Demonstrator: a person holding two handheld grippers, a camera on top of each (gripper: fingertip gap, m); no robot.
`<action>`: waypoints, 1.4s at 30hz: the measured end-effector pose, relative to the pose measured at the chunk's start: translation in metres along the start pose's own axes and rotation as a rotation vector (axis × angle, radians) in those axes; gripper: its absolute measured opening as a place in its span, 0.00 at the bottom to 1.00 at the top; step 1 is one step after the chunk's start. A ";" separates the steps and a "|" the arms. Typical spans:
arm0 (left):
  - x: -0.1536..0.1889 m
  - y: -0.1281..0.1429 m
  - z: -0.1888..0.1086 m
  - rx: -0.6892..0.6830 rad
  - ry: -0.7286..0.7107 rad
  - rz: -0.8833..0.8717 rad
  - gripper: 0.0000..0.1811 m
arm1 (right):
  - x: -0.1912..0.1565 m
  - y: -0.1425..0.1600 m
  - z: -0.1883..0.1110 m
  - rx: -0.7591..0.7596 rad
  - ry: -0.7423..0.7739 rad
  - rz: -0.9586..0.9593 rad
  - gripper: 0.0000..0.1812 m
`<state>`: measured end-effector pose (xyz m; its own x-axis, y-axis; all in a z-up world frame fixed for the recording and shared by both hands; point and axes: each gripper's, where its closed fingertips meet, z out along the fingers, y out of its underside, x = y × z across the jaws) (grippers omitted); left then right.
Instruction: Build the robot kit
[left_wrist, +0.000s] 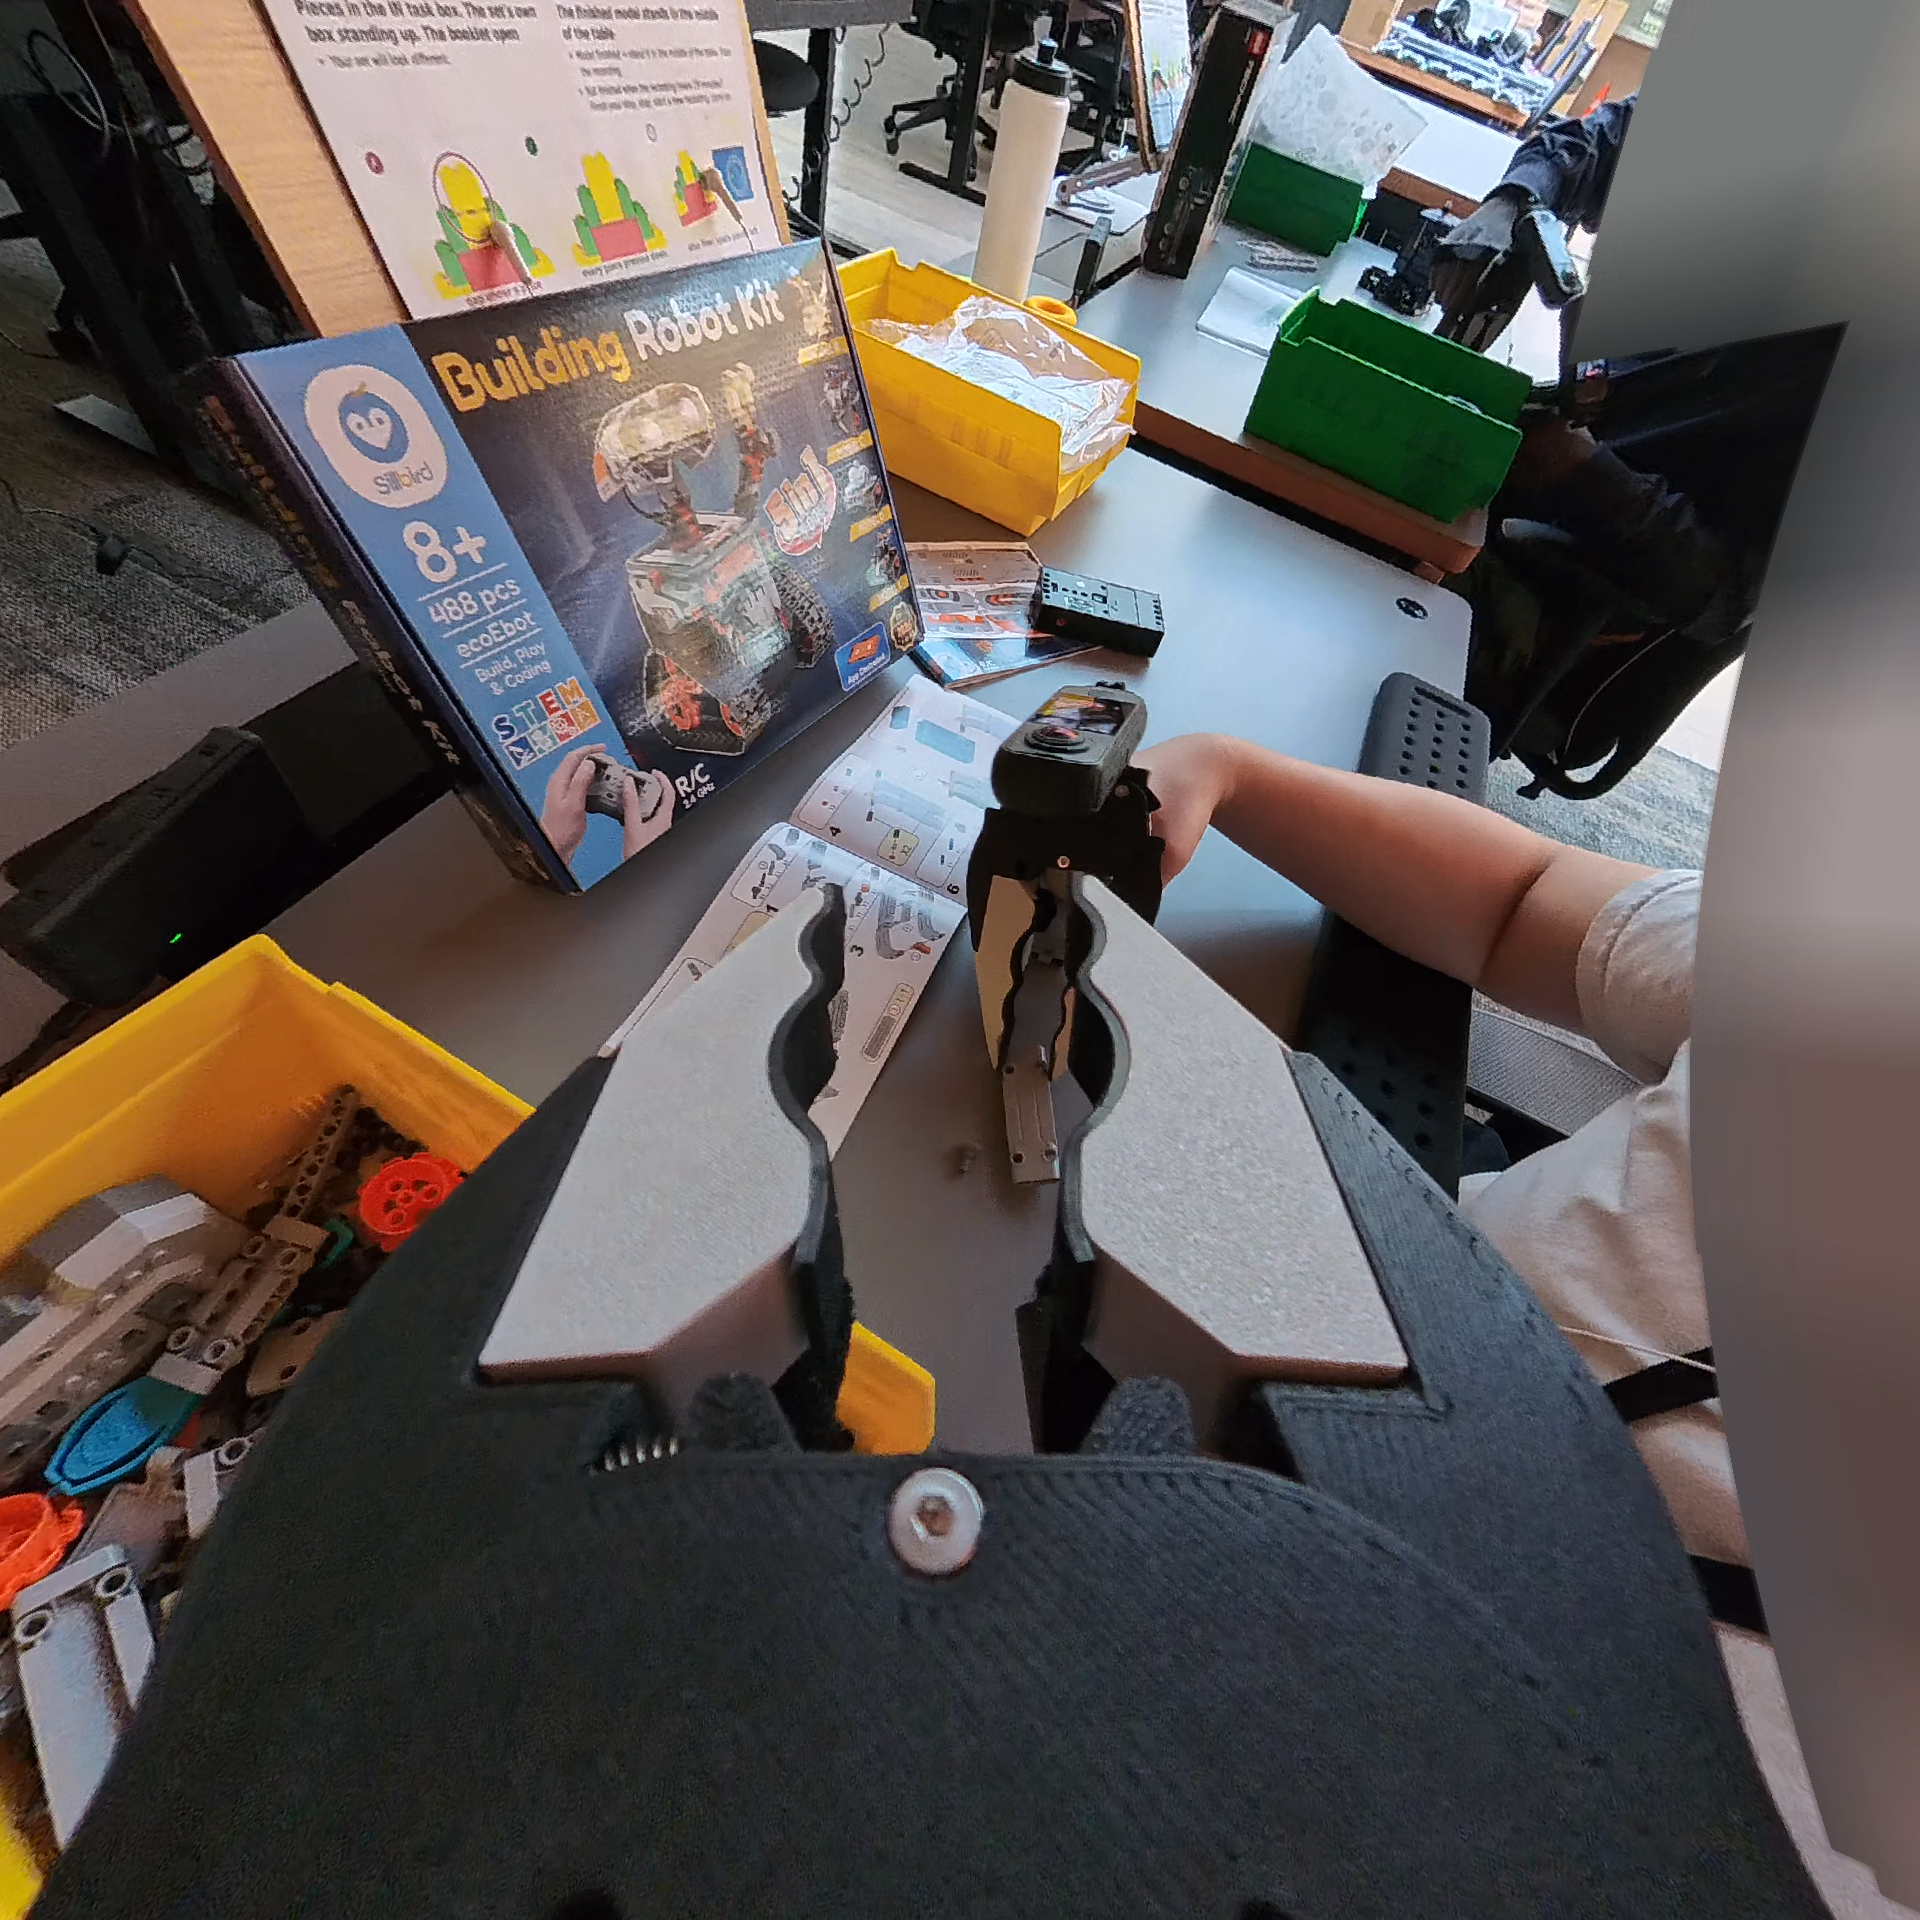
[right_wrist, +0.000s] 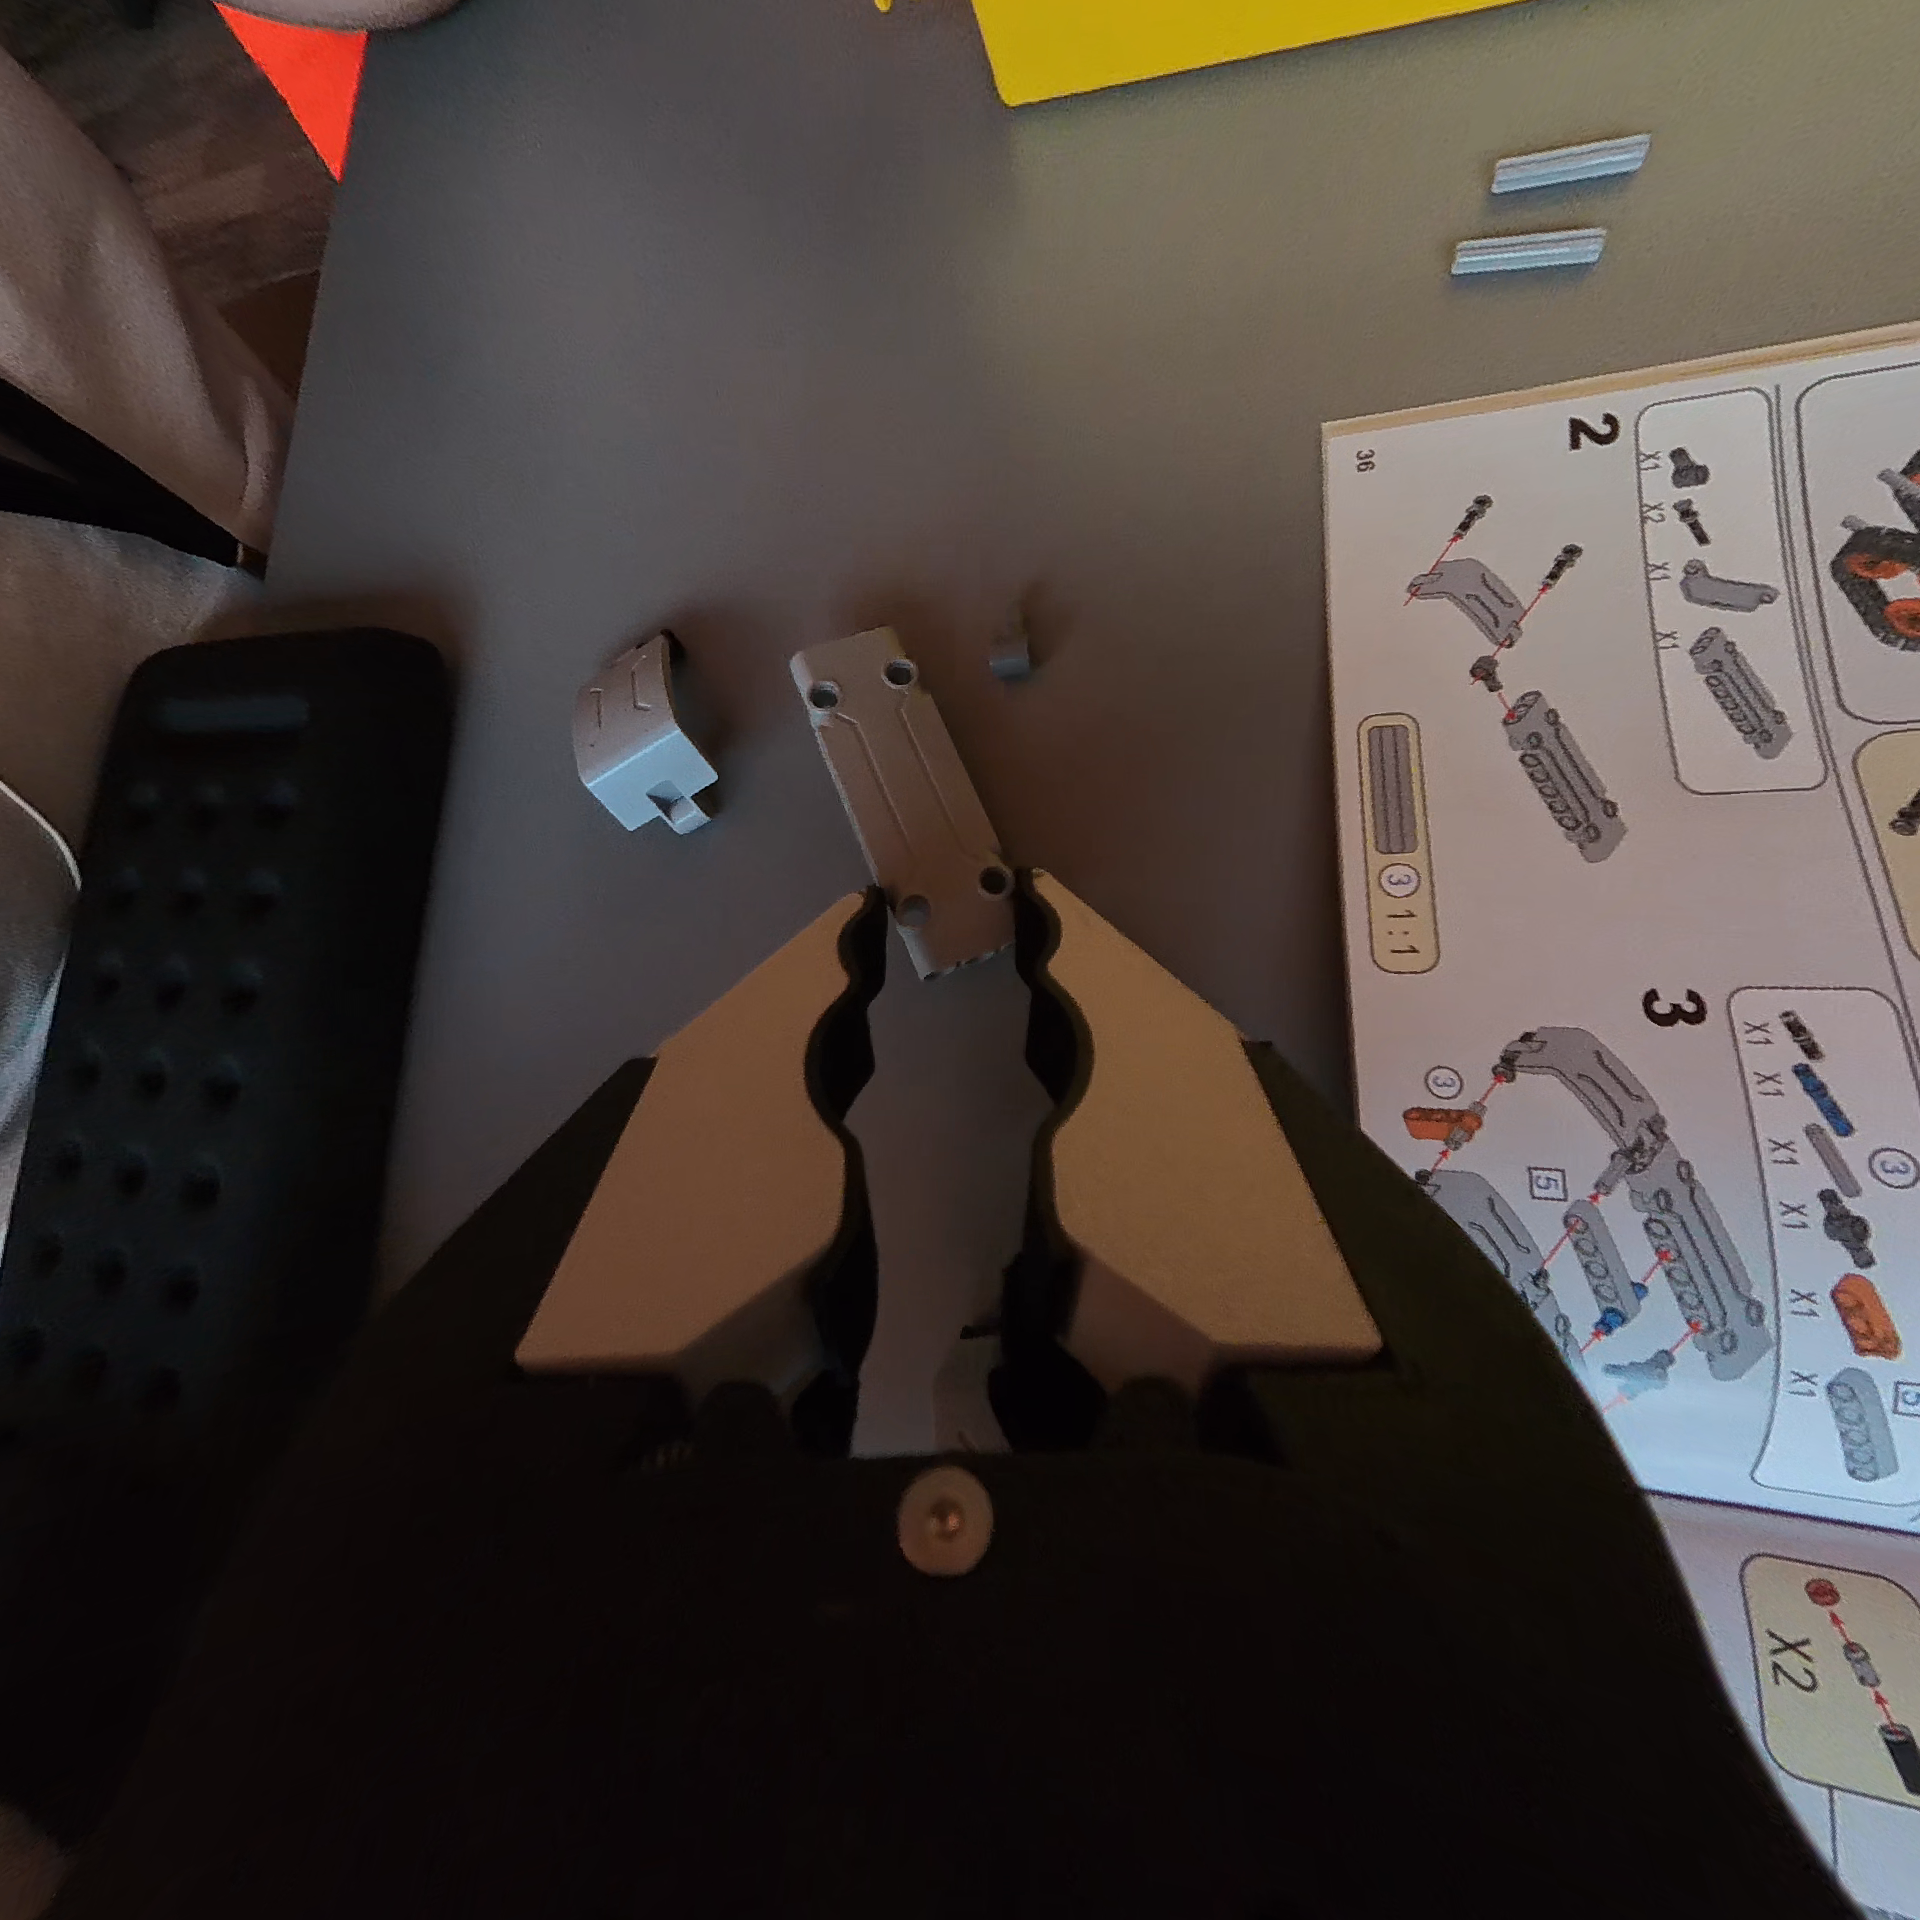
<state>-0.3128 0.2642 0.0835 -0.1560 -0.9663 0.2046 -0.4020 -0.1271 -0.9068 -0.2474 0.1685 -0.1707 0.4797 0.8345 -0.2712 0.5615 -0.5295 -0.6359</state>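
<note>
Your right gripper (right_wrist: 951, 899) clamps the flat grey plastic panel with four holes (right_wrist: 902, 795) at frame centre; your left gripper (left_wrist: 951, 925) hangs fingers apart, empty, above the grey table (left_wrist: 1247, 644).

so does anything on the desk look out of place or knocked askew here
Nothing looks damaged or spilled. A few grey pieces lie loose on the desk outside the yellow bin: a curved piece, a tiny one and two short rods. The right claw grips a long grey panel lying at a slant.

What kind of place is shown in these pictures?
Probably an office or lab workbench set up for building a toy kit: a robot kit box, a yellow bin of plastic pieces, and office chairs behind.
</note>
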 end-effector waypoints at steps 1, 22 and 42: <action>0.000 0.000 -0.001 0.002 -0.004 0.001 0.22 | 0.000 0.000 0.000 -0.001 0.007 -0.012 0.13; 0.002 -0.009 -0.020 0.059 -0.071 0.028 0.23 | -0.021 -0.033 -0.059 0.268 0.115 -0.063 0.35; 0.014 -0.017 -0.038 0.114 -0.049 0.058 0.23 | -0.058 -0.020 0.012 0.054 -0.057 -0.193 0.31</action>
<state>-0.3424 0.2616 0.1152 -0.1304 -0.9823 0.1346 -0.2882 -0.0924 -0.9531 -0.2944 0.1324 -0.1503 0.3270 0.9278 -0.1798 0.6013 -0.3511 -0.7177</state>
